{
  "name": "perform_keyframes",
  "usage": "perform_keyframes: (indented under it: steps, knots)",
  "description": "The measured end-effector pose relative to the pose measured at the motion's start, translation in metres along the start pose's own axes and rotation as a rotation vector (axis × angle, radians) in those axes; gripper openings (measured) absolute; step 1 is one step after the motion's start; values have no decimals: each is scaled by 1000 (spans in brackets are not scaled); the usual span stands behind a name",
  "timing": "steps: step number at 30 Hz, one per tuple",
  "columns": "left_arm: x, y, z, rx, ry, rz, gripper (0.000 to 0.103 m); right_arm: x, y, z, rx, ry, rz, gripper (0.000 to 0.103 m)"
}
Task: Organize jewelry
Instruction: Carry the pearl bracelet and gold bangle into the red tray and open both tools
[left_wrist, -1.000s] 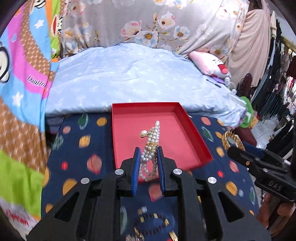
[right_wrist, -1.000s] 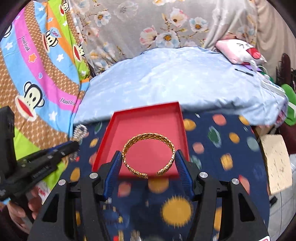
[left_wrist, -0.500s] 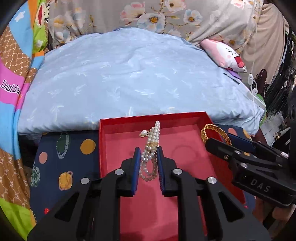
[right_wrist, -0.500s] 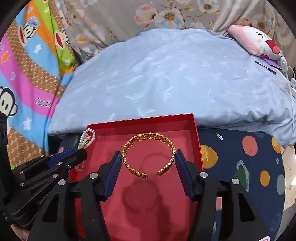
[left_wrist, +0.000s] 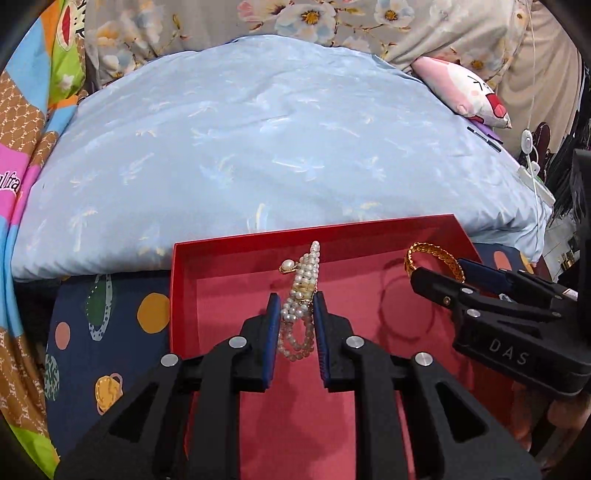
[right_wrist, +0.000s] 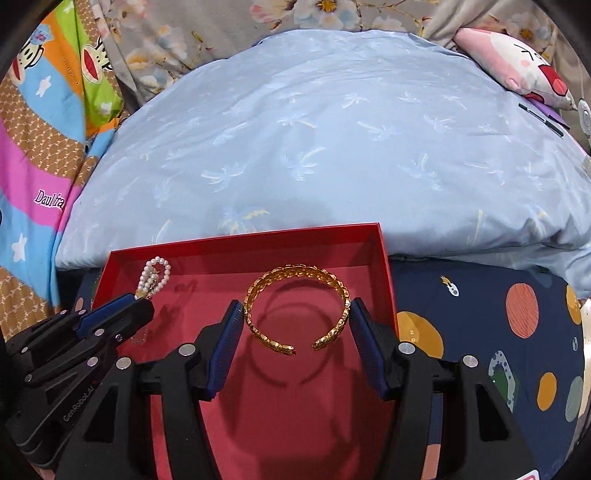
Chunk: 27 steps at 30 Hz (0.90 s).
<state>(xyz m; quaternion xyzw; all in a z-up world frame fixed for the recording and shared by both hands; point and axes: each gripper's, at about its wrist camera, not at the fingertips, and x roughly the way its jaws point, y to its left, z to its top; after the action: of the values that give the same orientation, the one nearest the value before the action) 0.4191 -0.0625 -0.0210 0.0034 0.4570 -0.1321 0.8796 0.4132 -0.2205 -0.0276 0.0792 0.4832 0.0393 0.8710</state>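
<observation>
A wide pale blue quilted duvet with a faint leaf print (left_wrist: 266, 140) fills the far half of both views. Nearer lies a dark navy cloth dotted with coloured planets (right_wrist: 498, 332), and a bright striped cartoon-monkey blanket (right_wrist: 33, 155) rises at the far left. A pink-and-white plush cushion (right_wrist: 517, 62) sits at the far right on the duvet.

On the navy cloth, just in front of the duvet's edge, rests a shallow red rectangular cardboard box (left_wrist: 184, 295), open at the top; both tools reach over its floor.

The left gripper (left_wrist: 295, 321) has its blue-padded jaws clenched on a multi-strand white pearl bracelet (left_wrist: 301, 291), which sticks out forward above the left part of the box; a gold-set pearl charm (left_wrist: 287, 266) hangs at its left side. In the right wrist view the same bracelet (right_wrist: 153, 275) loops up beyond the left tool's tip near the box's far left corner.

The right gripper (right_wrist: 295, 325) holds an open-ended gold woven-link cuff bangle (right_wrist: 297, 306) across its width, jaws pressed against its two sides, gap facing near. The bangle casts a ring shadow on the red floor, so it appears held above it, toward the box's right side.
</observation>
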Motion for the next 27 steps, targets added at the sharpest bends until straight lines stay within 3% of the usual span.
perform_keyframes:
  steps: [3,6,14,18,27]
  knots:
    - [2,-1,1,-5,6,-2,18,-1,2,1,-10,-13,-6,60]
    - [4,-3,2,-1,7,15,25,-2,2,0,-5,-21,-12,61]
    - [10,3,6,-17,21,-1,25,-9,9,-10,-19,-67,-91,62]
    - [7,2,7,0,-31,29,25,-11,14,-15,-30,-74,-131,63]
    - [13,2,9,-21,2,28,25,-15,10,-18,-3,-90,-130,63]
